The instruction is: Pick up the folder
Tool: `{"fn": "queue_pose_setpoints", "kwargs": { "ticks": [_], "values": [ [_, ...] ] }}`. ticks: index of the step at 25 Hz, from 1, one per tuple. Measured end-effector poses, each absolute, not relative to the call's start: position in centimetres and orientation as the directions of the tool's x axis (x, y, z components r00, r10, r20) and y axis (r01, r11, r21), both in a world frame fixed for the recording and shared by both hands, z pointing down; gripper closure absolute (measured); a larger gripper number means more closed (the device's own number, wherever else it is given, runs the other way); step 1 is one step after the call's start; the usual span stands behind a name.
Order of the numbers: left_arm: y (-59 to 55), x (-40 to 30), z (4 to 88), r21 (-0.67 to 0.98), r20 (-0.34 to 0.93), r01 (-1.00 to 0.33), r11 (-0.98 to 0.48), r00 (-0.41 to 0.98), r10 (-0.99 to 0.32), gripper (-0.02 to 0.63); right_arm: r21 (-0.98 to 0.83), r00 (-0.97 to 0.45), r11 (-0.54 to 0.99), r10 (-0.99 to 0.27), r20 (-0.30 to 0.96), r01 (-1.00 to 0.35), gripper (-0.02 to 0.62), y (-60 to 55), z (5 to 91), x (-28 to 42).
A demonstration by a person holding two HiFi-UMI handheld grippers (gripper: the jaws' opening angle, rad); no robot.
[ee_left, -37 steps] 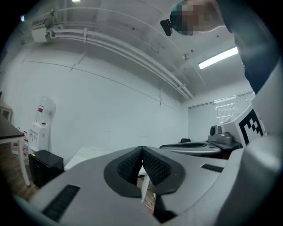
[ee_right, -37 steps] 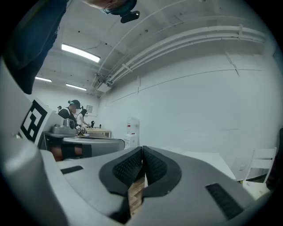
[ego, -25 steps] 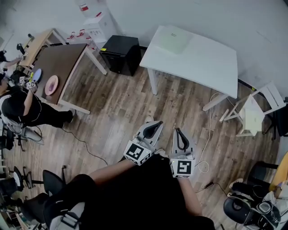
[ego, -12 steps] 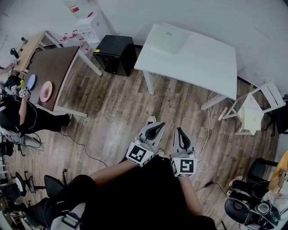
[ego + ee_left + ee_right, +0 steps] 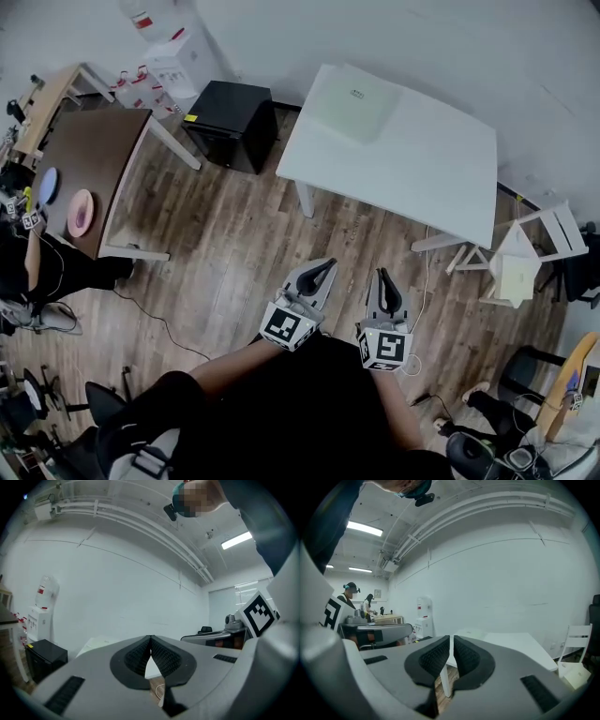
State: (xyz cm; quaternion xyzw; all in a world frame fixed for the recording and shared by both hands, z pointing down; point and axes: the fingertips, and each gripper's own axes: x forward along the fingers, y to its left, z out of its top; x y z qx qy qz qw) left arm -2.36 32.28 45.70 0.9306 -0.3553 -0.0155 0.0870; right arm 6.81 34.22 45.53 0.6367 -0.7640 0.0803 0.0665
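Head view shows folder lying on white table.

A black cabinet stands on the wood floor between a white tabletop and a brown tabletop. The brown one carries a pink plate and a blue plate. A white chair stands beside the white tabletop, and a water dispenser stands against the wall.
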Motion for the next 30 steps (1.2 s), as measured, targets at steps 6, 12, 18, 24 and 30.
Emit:
{"fn": "queue_pose_setpoints", "kwargs": {
  "ticks": [6, 12, 18, 24, 30],
  "values": [
    [22.8, -4.2, 45.2, 0.213, 0.031, -0.630, -0.747, 0.769, -0.639, 0.594, -0.045, -0.233, 0.229, -0.946, 0.225, -0.972, 0.560, 24.2, 44.9, 4.4],
    [14.7, -6.2, 45.4, 0.222, 0.053, -0.633, -0.742, 0.767, -0.639, 0.594, -0.051, -0.247, 0.242, -0.941, 0.232, -0.969, 0.560, 17.2, 44.7, 2.7],
    [9.6, -6.2, 44.9, 0.175, 0.071, -0.628, -0.758, 0.776, -0.626, 0.594, -0.060, -0.191, 0.181, -0.949, 0.252, -0.982, 0.560, 13.8, 45.4, 4.3],
    [6.1, -6.7, 45.8, 0.192, 0.078, -0.664, -0.723, 0.745, -0.663, 0.594, -0.069, -0.188, 0.177, -0.950, 0.250, -0.982, 0.560, 10.0, 46.2, 5.2],
    [2.0, -5.5, 46.8, 0.186, 0.107, -0.692, -0.698, 0.720, -0.685, 0.593, -0.079, -0.195, 0.181, -0.950, 0.244, -0.980, 0.560, 4.6, 47.4, 7.2]
  ]
}}
